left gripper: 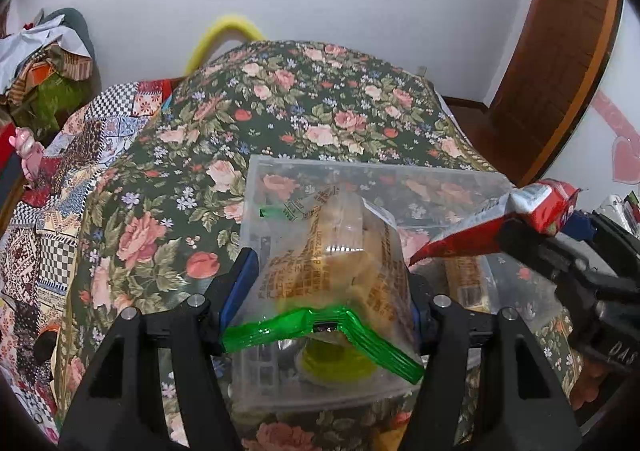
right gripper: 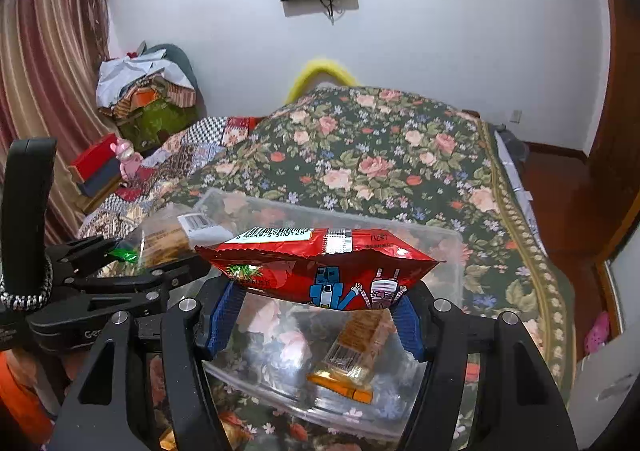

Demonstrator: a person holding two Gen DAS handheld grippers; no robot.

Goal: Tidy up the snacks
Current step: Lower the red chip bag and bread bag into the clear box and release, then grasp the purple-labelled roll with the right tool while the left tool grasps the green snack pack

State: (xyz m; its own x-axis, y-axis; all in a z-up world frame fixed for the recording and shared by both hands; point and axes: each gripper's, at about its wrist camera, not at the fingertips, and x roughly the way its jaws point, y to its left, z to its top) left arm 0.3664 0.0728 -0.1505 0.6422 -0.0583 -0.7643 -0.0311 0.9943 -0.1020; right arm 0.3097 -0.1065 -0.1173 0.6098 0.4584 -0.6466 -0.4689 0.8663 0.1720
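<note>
**Grippers carry two snack packs above the bin**

Our left gripper (left gripper: 320,283) is clamped on a clear biscuit bag (left gripper: 336,263) with a green seal, directly over the clear plastic bin (left gripper: 376,167) on the floral bed (left gripper: 304,99). Our right gripper (right gripper: 316,315) pinches a red snack packet (right gripper: 320,263) above the same bin. We judge that releasing together could make the packs collide and slide over the bin's rim.

Barcode digits "6975 500128" on the red snack packet (right gripper: 320,267).
</note>
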